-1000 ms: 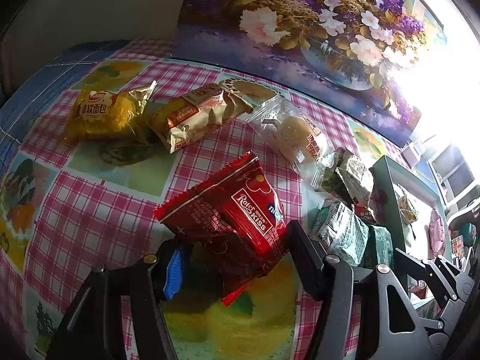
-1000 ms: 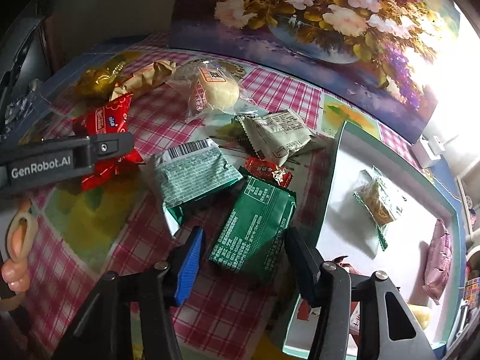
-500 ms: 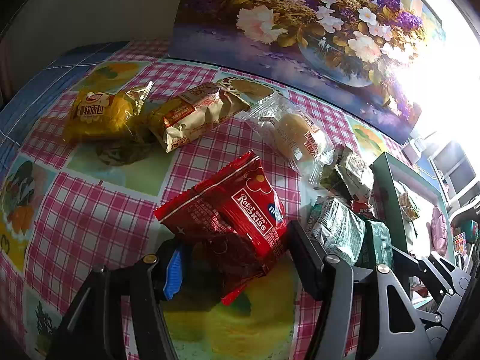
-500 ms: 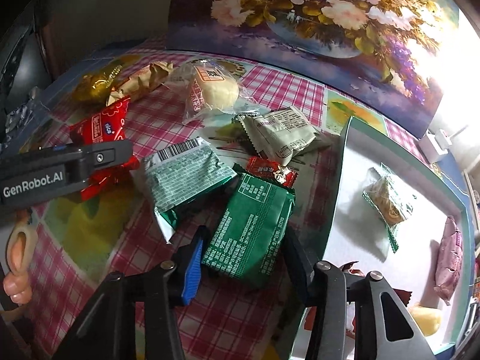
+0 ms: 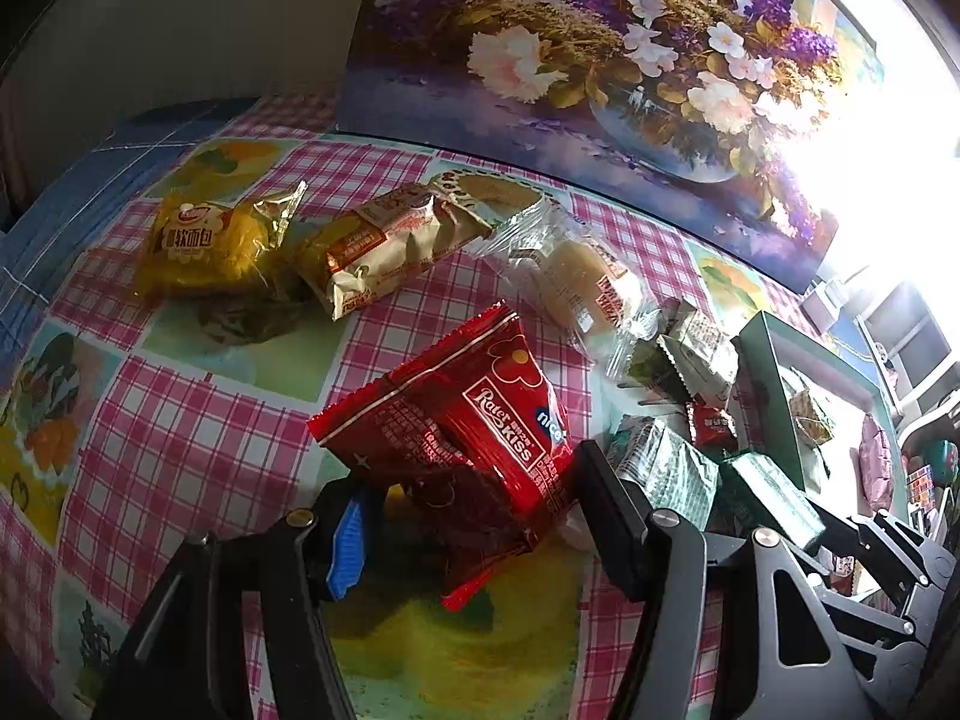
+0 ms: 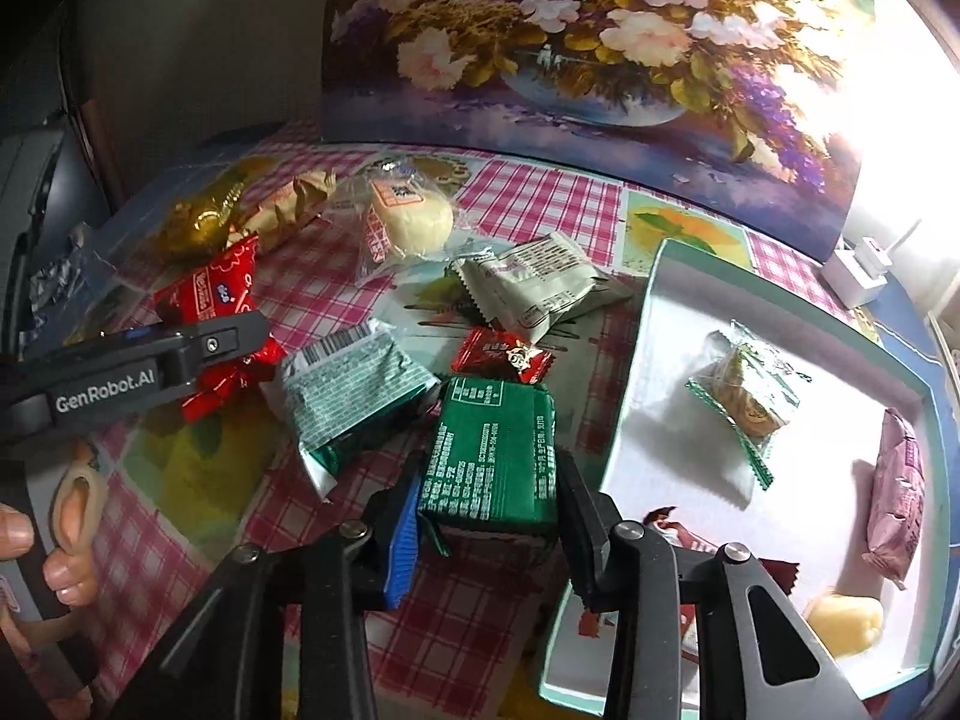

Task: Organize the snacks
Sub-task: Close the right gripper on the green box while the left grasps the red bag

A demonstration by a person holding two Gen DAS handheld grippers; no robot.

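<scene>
My left gripper (image 5: 474, 531) is shut on a red Rater Kiss snack packet (image 5: 480, 438), tilted up off the checked tablecloth; it also shows in the right wrist view (image 6: 210, 324). My right gripper (image 6: 489, 531) has its fingers on both sides of a dark green snack packet (image 6: 492, 450) and is shut on it. A green-rimmed white tray (image 6: 660, 372) at the right holds a clear cookie packet (image 6: 744, 402), a pink packet (image 6: 897, 504) and a yellow piece (image 6: 846, 621).
On the cloth lie a yellow bread packet (image 5: 204, 246), a beige packet (image 5: 384, 246), a clear bun packet (image 6: 408, 222), a white packet (image 6: 540, 288), a small red candy (image 6: 504, 357) and a pale green packet (image 6: 354, 396). A flower painting (image 6: 600, 42) stands behind.
My right gripper moved forward around the dark green packet and closed on it. My left gripper kept its hold on the red packet, barely moving.
</scene>
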